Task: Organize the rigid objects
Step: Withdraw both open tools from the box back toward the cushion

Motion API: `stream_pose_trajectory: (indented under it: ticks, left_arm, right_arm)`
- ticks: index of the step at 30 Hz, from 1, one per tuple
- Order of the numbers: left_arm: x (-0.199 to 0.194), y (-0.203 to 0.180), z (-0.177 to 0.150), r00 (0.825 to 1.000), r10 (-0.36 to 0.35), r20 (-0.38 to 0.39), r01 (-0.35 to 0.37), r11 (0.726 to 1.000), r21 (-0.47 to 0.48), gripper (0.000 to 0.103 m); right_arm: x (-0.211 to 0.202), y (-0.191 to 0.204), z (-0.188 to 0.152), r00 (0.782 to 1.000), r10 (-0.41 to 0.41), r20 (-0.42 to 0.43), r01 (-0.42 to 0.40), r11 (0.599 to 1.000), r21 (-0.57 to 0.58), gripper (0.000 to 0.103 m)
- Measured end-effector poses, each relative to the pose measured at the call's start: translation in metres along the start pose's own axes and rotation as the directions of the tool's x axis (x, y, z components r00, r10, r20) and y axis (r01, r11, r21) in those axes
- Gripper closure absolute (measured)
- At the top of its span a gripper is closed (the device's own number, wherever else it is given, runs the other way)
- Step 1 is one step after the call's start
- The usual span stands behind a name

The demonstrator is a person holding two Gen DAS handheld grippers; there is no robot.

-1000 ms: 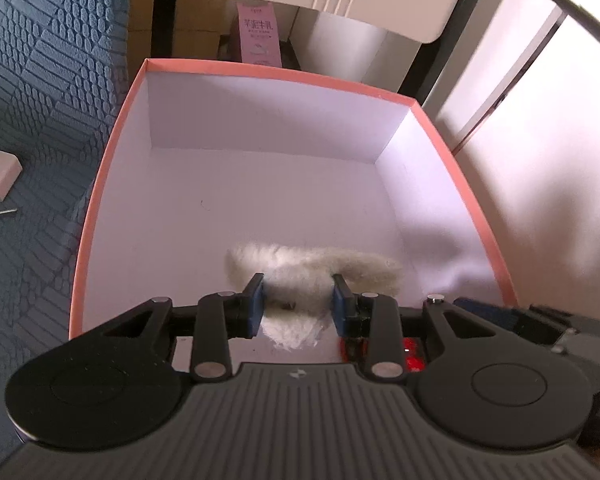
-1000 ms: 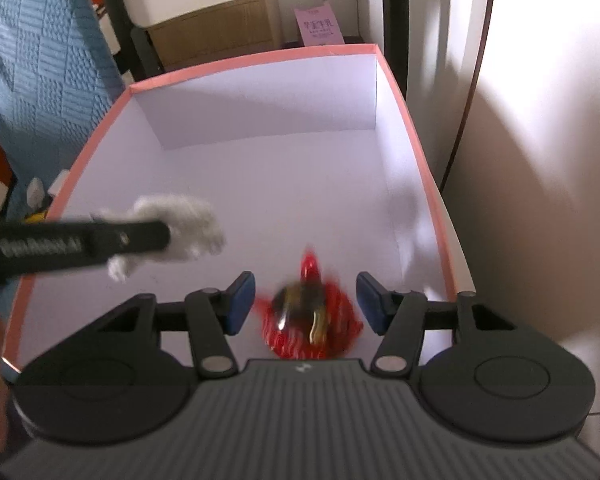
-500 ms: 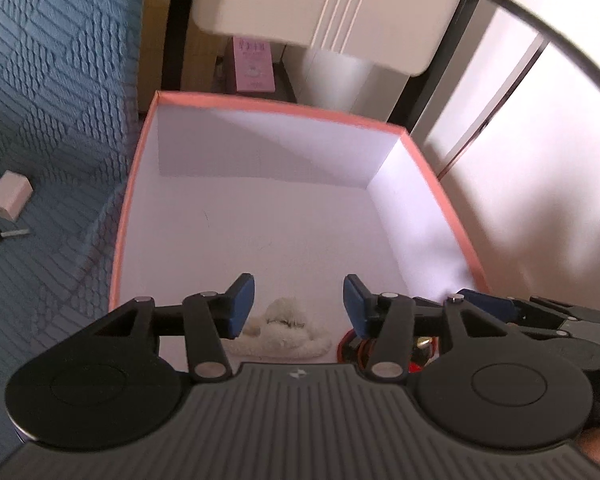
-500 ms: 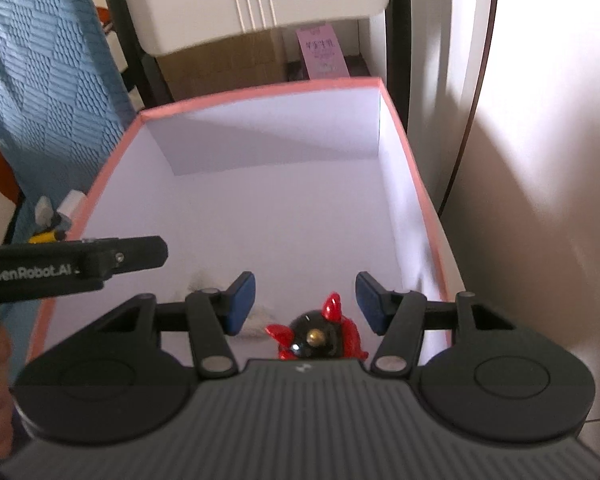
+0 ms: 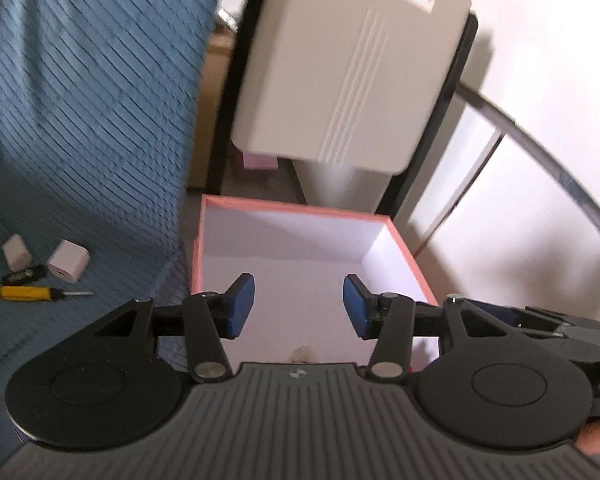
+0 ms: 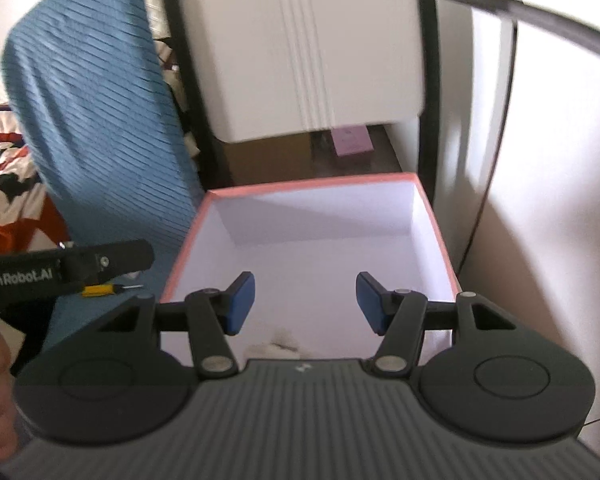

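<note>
With both hand-held grippers, left (image 5: 299, 306) and right (image 6: 306, 304), spread and empty above the pink-rimmed box (image 5: 405, 243), we should next approach the yellow screwdriver (image 5: 32, 293) at nine o'clock squarely.

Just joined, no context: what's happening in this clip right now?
A person is sorting small items into a pink-rimmed white cardboard box with two handheld grippers. Both the left gripper and the right gripper are open and empty above the box; the left's jaws have just been opening. A fluffy white item lies at the box's near edge, mostly hidden. A yellow-handled screwdriver and two small white blocks wait on the blue textured cover beside the box.
</note>
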State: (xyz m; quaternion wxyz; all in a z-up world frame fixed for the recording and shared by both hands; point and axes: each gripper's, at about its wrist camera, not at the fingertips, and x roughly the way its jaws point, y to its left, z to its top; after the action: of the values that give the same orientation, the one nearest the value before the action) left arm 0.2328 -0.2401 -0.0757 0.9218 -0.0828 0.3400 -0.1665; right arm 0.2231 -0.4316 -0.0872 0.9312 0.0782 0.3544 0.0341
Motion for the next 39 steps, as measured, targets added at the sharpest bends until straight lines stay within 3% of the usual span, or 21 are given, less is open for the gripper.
stream_pose_trajectory:
  ticks: [10,19,30,39]
  left_arm:
    - [-0.069,0.031,0.002,0.994,0.037,0.104,-0.037,0.999,-0.003,0.048]
    - [-0.107,0.08,-0.01,0.986,0.048,0.159,-0.04,0.998,-0.047,0.048]
    - [-0.121,0.128,-0.036,0.97,0.143,0.197,-0.135,0.989,-0.052,0.048]
    - [-0.112,0.169,-0.062,0.969,0.181,0.166,-0.168,0.981,-0.093,0.048]
  right_arm:
    - [-0.035,0.052,0.0,0.998,0.024,0.055,-0.021,0.999,-0.046,0.044]
    - [-0.044,0.105,-0.016,0.996,0.057,0.073,-0.051,0.995,-0.08,0.044]
    - [-0.029,0.159,-0.038,0.993,0.1,0.065,-0.09,0.984,-0.151,0.044]
    - [-0.009,0.185,-0.064,0.991,0.132,0.019,-0.126,0.975,-0.183,0.044]
